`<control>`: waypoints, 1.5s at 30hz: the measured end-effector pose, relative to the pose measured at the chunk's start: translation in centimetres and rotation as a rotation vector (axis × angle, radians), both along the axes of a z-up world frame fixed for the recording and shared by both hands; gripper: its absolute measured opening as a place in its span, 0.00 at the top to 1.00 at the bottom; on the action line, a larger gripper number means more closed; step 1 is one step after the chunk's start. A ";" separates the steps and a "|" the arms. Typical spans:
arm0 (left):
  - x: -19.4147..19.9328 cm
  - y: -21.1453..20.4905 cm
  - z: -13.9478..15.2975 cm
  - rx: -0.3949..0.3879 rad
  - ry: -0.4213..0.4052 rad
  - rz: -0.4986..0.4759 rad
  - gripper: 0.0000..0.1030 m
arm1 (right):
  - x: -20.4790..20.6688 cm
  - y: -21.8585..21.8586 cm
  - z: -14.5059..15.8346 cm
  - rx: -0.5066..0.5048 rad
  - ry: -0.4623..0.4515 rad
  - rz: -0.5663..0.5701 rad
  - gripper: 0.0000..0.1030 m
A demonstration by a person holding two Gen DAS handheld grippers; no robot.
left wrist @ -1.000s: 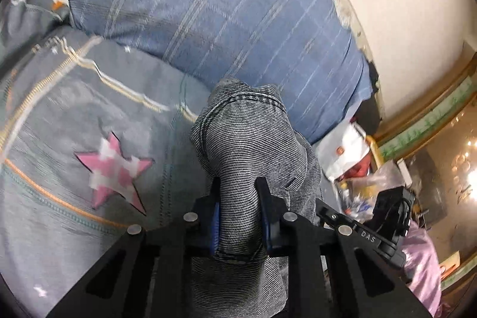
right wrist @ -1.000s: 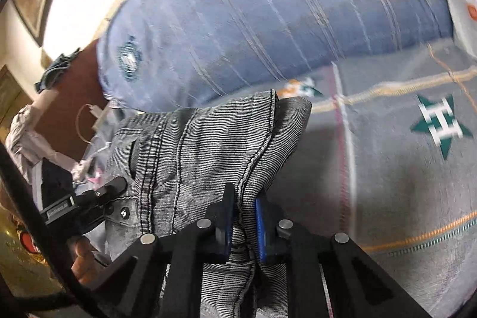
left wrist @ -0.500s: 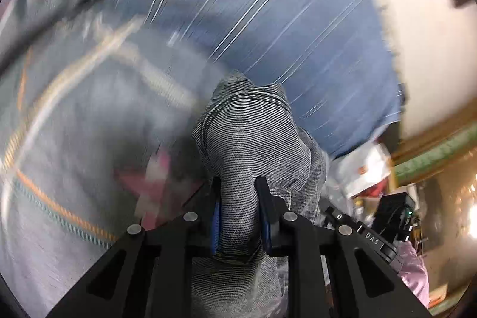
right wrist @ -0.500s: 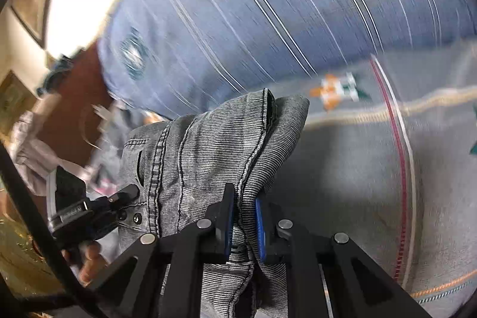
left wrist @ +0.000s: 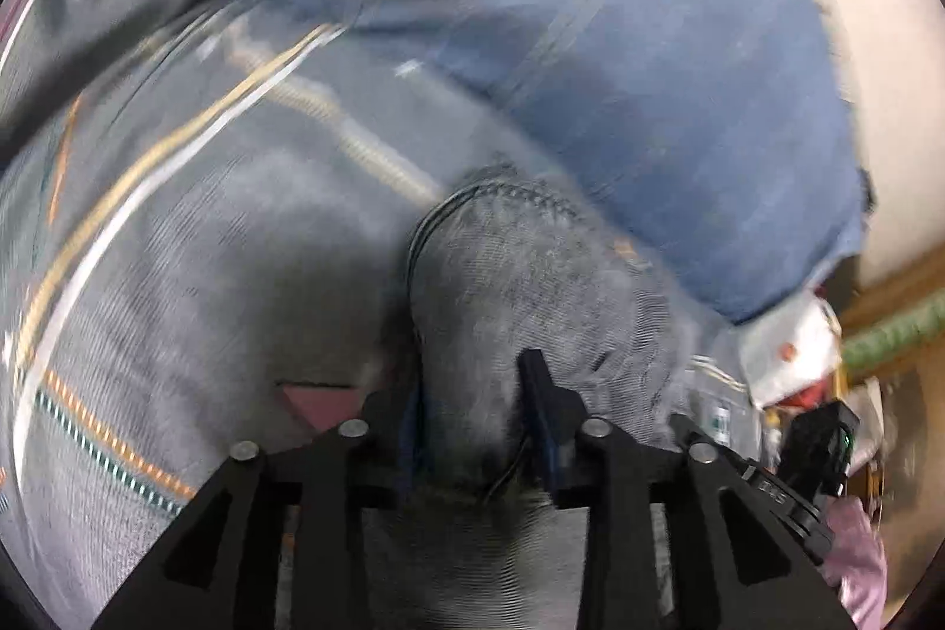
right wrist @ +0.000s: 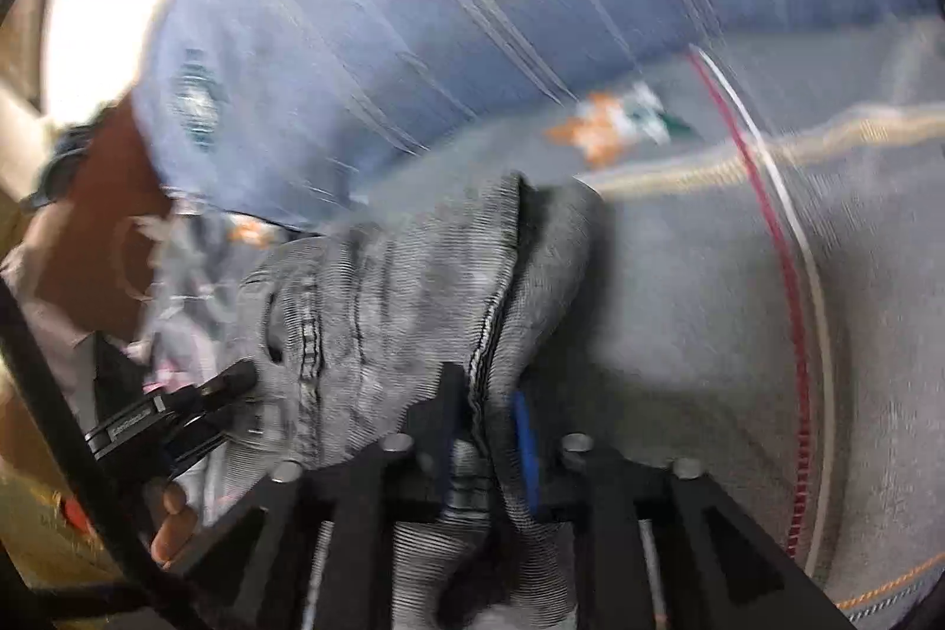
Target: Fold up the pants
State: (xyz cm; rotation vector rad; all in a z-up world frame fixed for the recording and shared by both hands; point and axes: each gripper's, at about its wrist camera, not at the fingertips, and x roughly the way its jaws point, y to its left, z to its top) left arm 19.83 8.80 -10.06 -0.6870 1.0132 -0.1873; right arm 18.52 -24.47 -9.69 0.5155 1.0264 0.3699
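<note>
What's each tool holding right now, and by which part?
Both hold the grey pants. Left tool clamps a bunched fold of fabric; right tool clamps along a stitched seam edge. Exact garment part unclear.

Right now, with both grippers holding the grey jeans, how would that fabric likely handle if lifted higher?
The grey jeans bunch and droop around the right gripper, so probably floppy. Thick seams suggest some weight. The left gripper holds a thick wad, so slipping seems unlikely.

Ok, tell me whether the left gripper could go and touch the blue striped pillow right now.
Probably not freely: the left gripper is shut on the grey pants, whose bunched fabric sits between its fingers and the blue striped pillow just beyond.
</note>
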 end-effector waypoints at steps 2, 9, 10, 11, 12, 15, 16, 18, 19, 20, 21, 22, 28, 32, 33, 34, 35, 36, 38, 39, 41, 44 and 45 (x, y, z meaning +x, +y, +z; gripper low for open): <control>-0.1 0.8 -0.1 -0.036 0.021 0.020 0.50 | -0.1 -1.0 -0.4 0.069 0.030 -0.037 0.60; -2.5 1.3 3.1 -0.057 -0.018 -0.017 0.46 | -2.8 -1.7 4.2 0.137 -0.037 0.005 0.49; -3.1 1.3 3.8 -0.044 -0.023 -0.036 0.45 | -3.6 -1.5 4.9 0.135 -0.053 0.023 0.49; -3.6 1.0 4.4 -0.029 -0.029 -0.050 0.45 | -4.2 -1.3 5.5 0.123 -0.063 0.036 0.49; -4.1 0.8 4.9 -0.011 -0.037 -0.062 0.45 | -4.9 -1.0 5.8 0.104 -0.068 0.039 0.49; -5.7 0.0 5.4 0.059 -0.056 -0.076 0.45 | -5.9 -0.7 5.0 0.073 -0.032 0.022 0.51; -6.1 -0.4 4.8 0.072 -0.047 -0.079 0.45 | -5.8 -0.6 4.2 0.062 -0.001 0.018 0.53; -5.9 -1.1 3.4 0.061 -0.017 -0.108 0.46 | -5.4 -0.2 2.6 0.062 0.056 0.033 0.72; -5.9 -1.2 3.3 0.074 -0.016 -0.112 0.49 | -5.2 -0.1 2.2 0.067 0.065 0.040 0.76; -5.8 -1.6 3.3 0.122 -0.031 -0.104 0.58 | -5.1 0.1 1.9 0.055 0.070 0.037 0.81; -5.7 -1.8 3.5 0.159 -0.039 -0.099 0.64 | -5.1 0.5 1.9 0.020 0.074 0.043 0.82; -6.0 -2.0 3.9 0.190 -0.046 -0.096 0.83 | -5.0 0.8 2.0 0.000 0.071 0.055 0.83; -5.6 -2.8 3.3 0.295 -0.038 -0.125 0.94 | -5.4 2.1 3.4 -0.161 0.045 0.106 0.89; -5.1 -4.0 2.6 0.389 -0.021 -0.182 0.94 | -4.4 2.2 0.6 -0.175 0.109 0.107 0.90; -5.1 -4.0 2.6 0.396 -0.023 -0.185 0.94 | -4.4 2.0 0.8 -0.167 0.107 0.105 0.90; -5.1 -3.9 2.5 0.390 -0.025 -0.186 0.93 | -4.4 2.0 0.9 -0.169 0.106 0.107 0.90; -5.2 -3.8 2.4 0.382 -0.024 -0.184 0.93 | -4.4 2.0 0.7 -0.173 0.109 0.109 0.89; -5.1 -3.7 2.4 0.375 -0.021 -0.182 0.93 | -4.3 2.1 0.5 -0.184 0.109 0.112 0.89; -5.0 -3.6 2.3 0.369 -0.020 -0.177 0.92 | -4.3 2.3 0.4 -0.194 0.105 0.113 0.89; -4.9 -3.7 2.2 0.370 -0.022 -0.177 0.92 | -4.3 2.3 0.5 -0.199 0.102 0.115 0.89; -4.9 -3.8 2.0 0.371 -0.026 -0.175 0.92 | -4.4 2.5 0.5 -0.206 0.098 0.120 0.89; -5.0 -3.4 2.2 0.337 -0.034 -0.171 0.91 | -4.7 3.2 0.7 -0.206 0.085 0.126 0.87; -5.1 -3.1 2.3 0.305 -0.033 -0.165 0.90 | -4.8 3.2 0.8 -0.204 0.080 0.134 0.86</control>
